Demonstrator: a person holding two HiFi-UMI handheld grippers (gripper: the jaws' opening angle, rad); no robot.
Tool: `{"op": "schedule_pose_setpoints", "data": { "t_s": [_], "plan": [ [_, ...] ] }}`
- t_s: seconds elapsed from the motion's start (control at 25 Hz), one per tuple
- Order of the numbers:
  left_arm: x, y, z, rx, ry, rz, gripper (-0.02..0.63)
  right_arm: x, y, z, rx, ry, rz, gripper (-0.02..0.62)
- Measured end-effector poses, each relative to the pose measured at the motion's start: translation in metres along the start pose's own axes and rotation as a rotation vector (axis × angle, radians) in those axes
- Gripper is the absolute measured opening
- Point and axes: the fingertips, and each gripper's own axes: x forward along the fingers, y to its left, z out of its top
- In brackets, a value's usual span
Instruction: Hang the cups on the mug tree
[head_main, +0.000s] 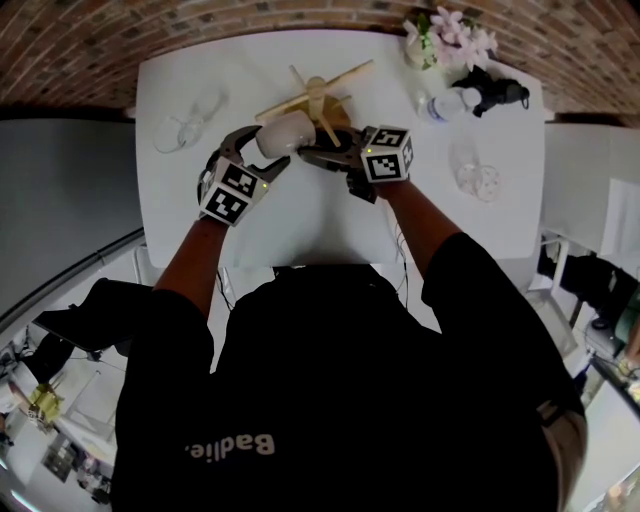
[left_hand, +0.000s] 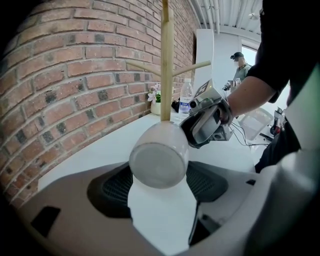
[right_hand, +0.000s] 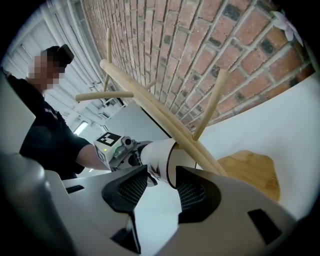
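The left gripper has its fingers clamped across the body of the white cup. The pads press on both sides, and the cup's flat base faces back between them. The cup is up off the white table, tipped on its side just past the fingertips. Its mouth end is close against the upright trunk of the wooden mug tree. I'd say it is gripped by the body so the far end stays free to meet one of the slanting pegs. I can't pick out the handle, or tell whether it has caught a peg. The right gripper comes in level from the other side. Its fingers are apart and the cup's rim end sits between their tips, with a sliver of gap at one pad, so it looks like a loose guide rather than a grip. The tree's base lies just beyond those fingers. Two clear glass pieces, probably more cups, wait well out to either side of both grippers. As for writing, pale print on the back of the person's black shirt seems to read "Badlie". The bottle has a label too small to read, and the cup shows no print.
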Motion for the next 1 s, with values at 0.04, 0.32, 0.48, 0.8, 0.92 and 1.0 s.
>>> {"op": "schedule_pose_setpoints", "data": {
  "t_s": [0.04,0.32,0.48,0.8,0.92,1.0],
  "plan": [
    [0.000,0.000,0.001,-0.003,-0.003,0.002,0.334,-0.002,-0.001,0.000,-0.002,-0.002,-0.010,0.186],
    [-0.003,0.000,0.001,-0.014,-0.021,0.005,0.364,-0.021,-0.007,0.003,-0.033,-0.028,-0.108,0.213],
    [-0.011,0.001,0.001,-0.013,-0.041,0.003,0.374,-0.037,-0.003,0.006,-0.066,-0.031,-0.171,0.219],
    [-0.054,-0.013,-0.005,-0.119,-0.159,-0.009,0.363,-0.066,0.033,-0.007,-0.131,-0.024,-0.284,0.219],
    [-0.080,-0.027,-0.003,-0.182,-0.247,-0.024,0.328,-0.069,0.056,-0.011,-0.159,-0.050,-0.325,0.218],
    [-0.098,-0.038,-0.004,-0.200,-0.292,-0.035,0.305,-0.067,0.074,-0.013,-0.181,-0.064,-0.348,0.216]
  ]
}}
